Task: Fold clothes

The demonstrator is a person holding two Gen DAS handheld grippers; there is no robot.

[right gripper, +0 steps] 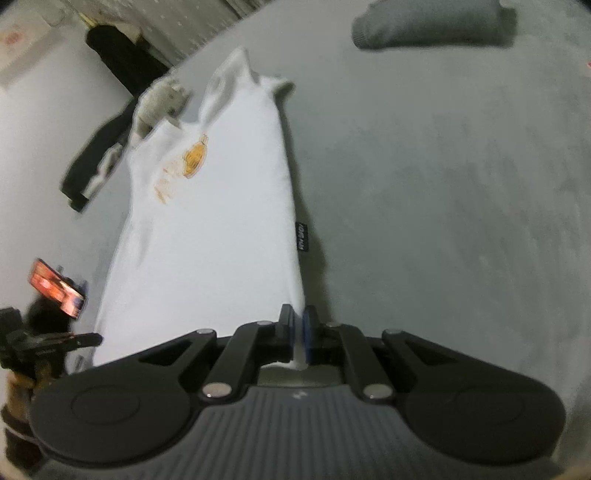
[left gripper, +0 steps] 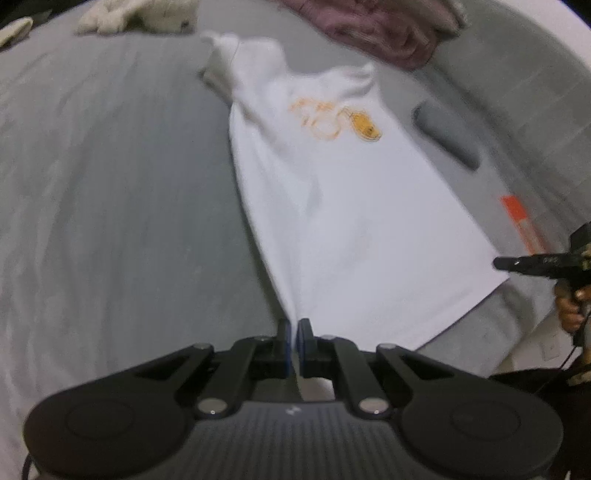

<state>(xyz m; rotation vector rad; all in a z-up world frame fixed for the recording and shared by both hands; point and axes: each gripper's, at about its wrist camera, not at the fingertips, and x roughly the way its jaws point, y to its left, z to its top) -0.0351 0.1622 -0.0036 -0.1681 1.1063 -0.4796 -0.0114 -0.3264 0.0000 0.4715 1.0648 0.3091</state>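
A white T-shirt (left gripper: 332, 192) with an orange print lies lengthwise on the grey bed, its hem nearest me and its collar end far away. My left gripper (left gripper: 295, 325) is shut on the hem's left corner, and the cloth rises taut into the blue pads. In the right wrist view the same T-shirt (right gripper: 207, 229) stretches away, with a small black label on its right edge. My right gripper (right gripper: 300, 314) is shut on the hem's right corner. The other gripper's black finger (left gripper: 532, 263) shows at the right edge of the left wrist view.
The grey bed cover (left gripper: 110, 184) spreads to the left. A maroon garment (left gripper: 384, 29) and a cream one (left gripper: 136, 16) lie at the far end. A folded grey item (right gripper: 432, 26) lies far right; a black garment (right gripper: 99, 155) and a phone-like screen (right gripper: 55, 288) are at left.
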